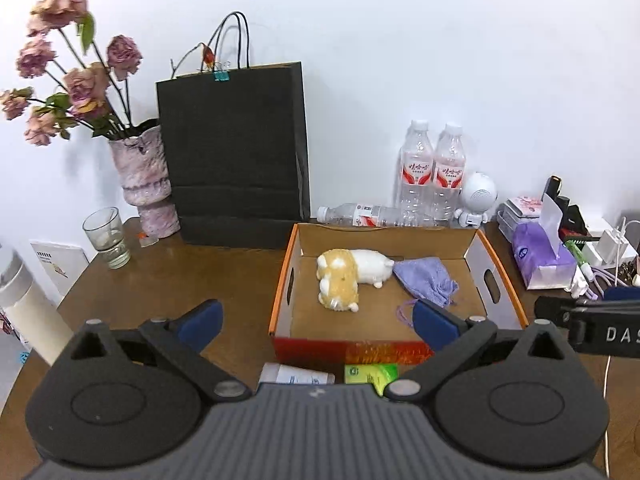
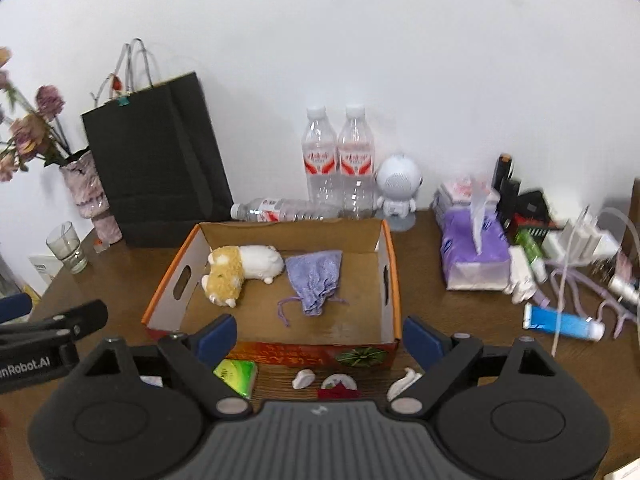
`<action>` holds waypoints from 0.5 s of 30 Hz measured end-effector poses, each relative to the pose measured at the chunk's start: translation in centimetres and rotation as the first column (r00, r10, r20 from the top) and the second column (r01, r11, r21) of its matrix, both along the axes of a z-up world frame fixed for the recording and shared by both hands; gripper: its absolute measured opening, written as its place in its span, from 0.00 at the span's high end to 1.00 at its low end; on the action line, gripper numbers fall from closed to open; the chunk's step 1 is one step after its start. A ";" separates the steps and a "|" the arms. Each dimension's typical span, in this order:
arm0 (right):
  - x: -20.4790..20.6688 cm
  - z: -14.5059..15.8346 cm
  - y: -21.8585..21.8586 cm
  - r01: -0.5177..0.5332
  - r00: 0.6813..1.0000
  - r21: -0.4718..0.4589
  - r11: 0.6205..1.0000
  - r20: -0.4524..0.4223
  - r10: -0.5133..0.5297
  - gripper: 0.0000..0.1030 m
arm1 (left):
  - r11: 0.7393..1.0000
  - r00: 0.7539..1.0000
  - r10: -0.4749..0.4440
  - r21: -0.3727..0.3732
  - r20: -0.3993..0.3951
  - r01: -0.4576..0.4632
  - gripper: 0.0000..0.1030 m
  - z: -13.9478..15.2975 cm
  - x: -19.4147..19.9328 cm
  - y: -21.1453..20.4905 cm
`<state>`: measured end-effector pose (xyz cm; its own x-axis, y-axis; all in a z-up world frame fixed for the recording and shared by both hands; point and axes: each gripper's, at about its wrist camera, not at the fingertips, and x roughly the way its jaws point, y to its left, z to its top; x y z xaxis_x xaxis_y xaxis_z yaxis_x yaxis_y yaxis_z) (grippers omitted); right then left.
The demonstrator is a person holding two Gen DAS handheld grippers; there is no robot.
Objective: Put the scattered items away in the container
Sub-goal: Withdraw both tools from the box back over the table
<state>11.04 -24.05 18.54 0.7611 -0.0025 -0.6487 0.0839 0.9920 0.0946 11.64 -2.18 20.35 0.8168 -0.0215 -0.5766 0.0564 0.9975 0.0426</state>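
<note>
An open cardboard box with orange rims (image 1: 282, 280) (image 2: 394, 280) sits on the brown table. Inside lie a tan-and-white plush toy (image 1: 344, 278) (image 2: 236, 266) and a purple drawstring pouch (image 1: 426, 278) (image 2: 316, 276). In front of the box lie a green packet (image 1: 370, 374) (image 2: 236, 374), a white tube (image 1: 296, 376), and small white pieces (image 2: 304, 378) beside a red item (image 2: 338, 393). My left gripper (image 1: 316, 322) is open and empty, above the box's near wall. My right gripper (image 2: 320, 340) is open and empty, above the same wall.
Behind the box are a black paper bag (image 1: 234, 152), a vase of dried flowers (image 1: 146, 178), a glass (image 1: 106, 236), water bottles (image 1: 434, 172) and a white robot figure (image 2: 396, 190). Right: tissue pack (image 2: 474, 248), blue tube (image 2: 564, 322), chargers and cables.
</note>
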 end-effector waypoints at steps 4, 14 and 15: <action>-3.2 -0.7 0.3 -0.013 0.996 -0.008 1.000 0.085 0.014 0.11 | 0.999 0.996 -0.014 0.030 0.088 0.011 0.00 -1.2 -3.3 0.2; -13.3 -8.9 1.9 -0.040 0.970 0.045 0.998 0.241 0.028 0.09 | 0.999 0.970 -0.043 -0.006 0.241 0.046 0.00 -9.3 -13.8 1.9; -14.2 -9.8 2.1 -0.040 0.966 0.045 0.998 0.255 0.027 0.09 | 0.999 0.968 -0.038 -0.025 0.249 0.046 0.00 -10.1 -14.6 2.2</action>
